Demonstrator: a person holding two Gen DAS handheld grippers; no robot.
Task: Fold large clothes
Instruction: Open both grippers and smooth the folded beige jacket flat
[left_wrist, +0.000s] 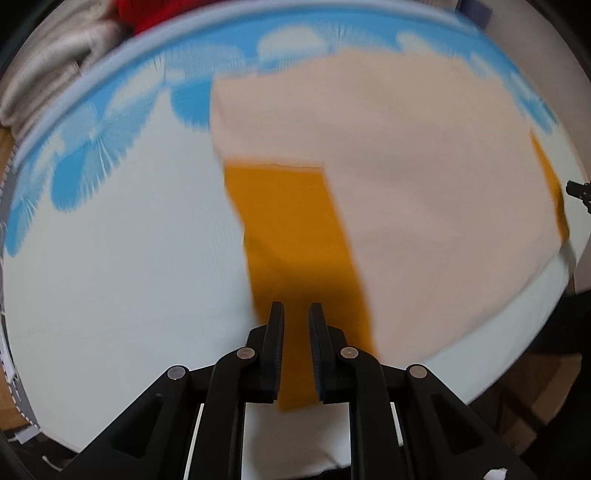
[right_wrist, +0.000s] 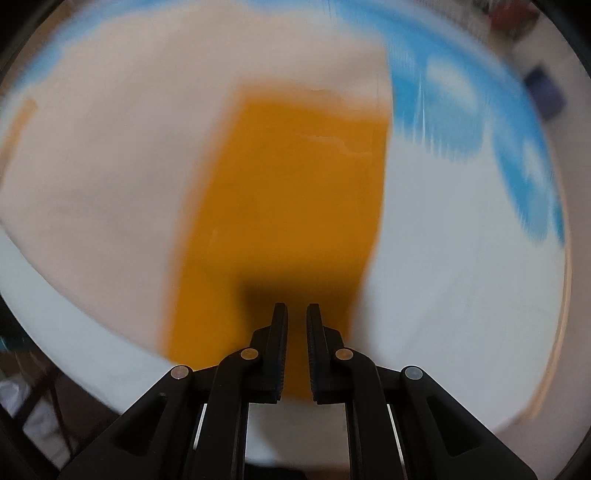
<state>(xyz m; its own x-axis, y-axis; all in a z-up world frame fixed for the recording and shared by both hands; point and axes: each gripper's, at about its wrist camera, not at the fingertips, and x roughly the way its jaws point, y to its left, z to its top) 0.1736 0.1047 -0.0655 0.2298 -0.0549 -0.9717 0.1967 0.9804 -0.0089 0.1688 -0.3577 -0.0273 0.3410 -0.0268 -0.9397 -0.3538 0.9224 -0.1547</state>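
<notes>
A large garment, pale beige (left_wrist: 424, 177) with an orange panel (left_wrist: 288, 236), lies on a white surface with a blue pattern (left_wrist: 110, 258). My left gripper (left_wrist: 296, 306) hovers over the near end of the orange panel, its jaws a narrow gap apart with orange cloth showing between them. In the right wrist view the orange panel (right_wrist: 295, 192) and the beige part (right_wrist: 110, 155) are blurred. My right gripper (right_wrist: 296, 306) sits over the orange panel's near end with the same narrow gap. Whether either gripper pinches the cloth is unclear.
Folded grey-white cloth (left_wrist: 48, 74) and something red (left_wrist: 155, 11) lie beyond the surface's far left rim. The blue pattern (right_wrist: 480, 110) runs along the far side. A dark blue object (right_wrist: 546, 92) sits at the far right. The other gripper's tip (left_wrist: 580, 192) shows at the right edge.
</notes>
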